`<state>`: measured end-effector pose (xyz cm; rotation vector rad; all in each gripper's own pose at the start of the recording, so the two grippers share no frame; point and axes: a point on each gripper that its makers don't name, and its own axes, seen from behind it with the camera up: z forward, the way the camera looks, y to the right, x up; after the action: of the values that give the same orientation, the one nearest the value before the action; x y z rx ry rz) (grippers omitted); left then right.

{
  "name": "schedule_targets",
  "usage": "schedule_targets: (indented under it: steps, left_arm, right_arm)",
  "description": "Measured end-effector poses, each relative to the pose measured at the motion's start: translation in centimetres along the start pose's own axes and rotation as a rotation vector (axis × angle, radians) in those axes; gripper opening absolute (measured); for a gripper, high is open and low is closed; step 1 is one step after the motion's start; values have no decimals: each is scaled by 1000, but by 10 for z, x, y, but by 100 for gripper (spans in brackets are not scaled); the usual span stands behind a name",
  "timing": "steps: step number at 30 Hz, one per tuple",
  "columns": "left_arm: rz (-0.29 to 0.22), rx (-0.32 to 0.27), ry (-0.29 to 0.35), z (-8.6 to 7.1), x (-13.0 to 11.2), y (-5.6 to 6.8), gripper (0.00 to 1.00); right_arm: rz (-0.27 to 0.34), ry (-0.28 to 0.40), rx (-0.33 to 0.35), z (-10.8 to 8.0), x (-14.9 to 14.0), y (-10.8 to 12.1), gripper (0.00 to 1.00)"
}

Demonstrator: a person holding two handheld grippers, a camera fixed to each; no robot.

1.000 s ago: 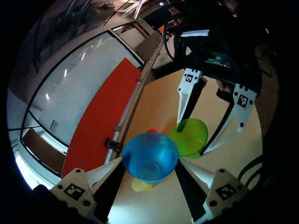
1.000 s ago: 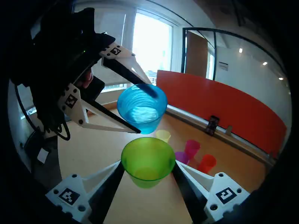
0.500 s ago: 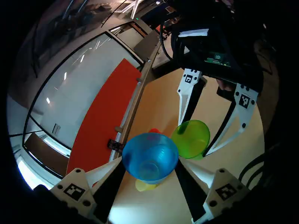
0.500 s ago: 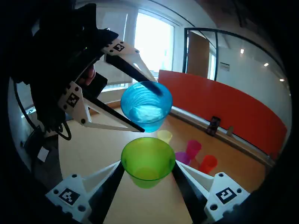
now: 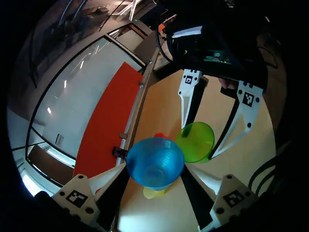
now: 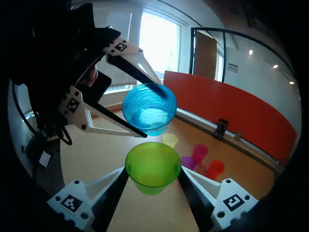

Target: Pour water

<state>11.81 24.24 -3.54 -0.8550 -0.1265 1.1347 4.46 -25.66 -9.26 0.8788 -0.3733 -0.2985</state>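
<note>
A light wooden table (image 6: 89, 154) with a smooth top runs out to a long far edge. Four small plastic cups stand on it in a loose cluster. There is a yellow cup (image 6: 169, 140), a pink cup (image 6: 199, 152) near it, a purple cup (image 6: 187, 162) just beside the pink one, and an orange cup (image 6: 214, 169) a little further along. A small dark object (image 6: 220, 129) stands at the far edge, too small to identify
</note>
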Motion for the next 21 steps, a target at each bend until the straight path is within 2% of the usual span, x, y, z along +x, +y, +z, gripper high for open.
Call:
schedule_targets:
  steps: [14,21]
  left_arm:
    - [59,12,-1,2,1,1,85]
    - [70,9,-2,7,2,4,85]
  right_arm:
    - [-2,-17,12,2,-5,-1,90]
    - [0,-18,15,4,-5,-1,90]
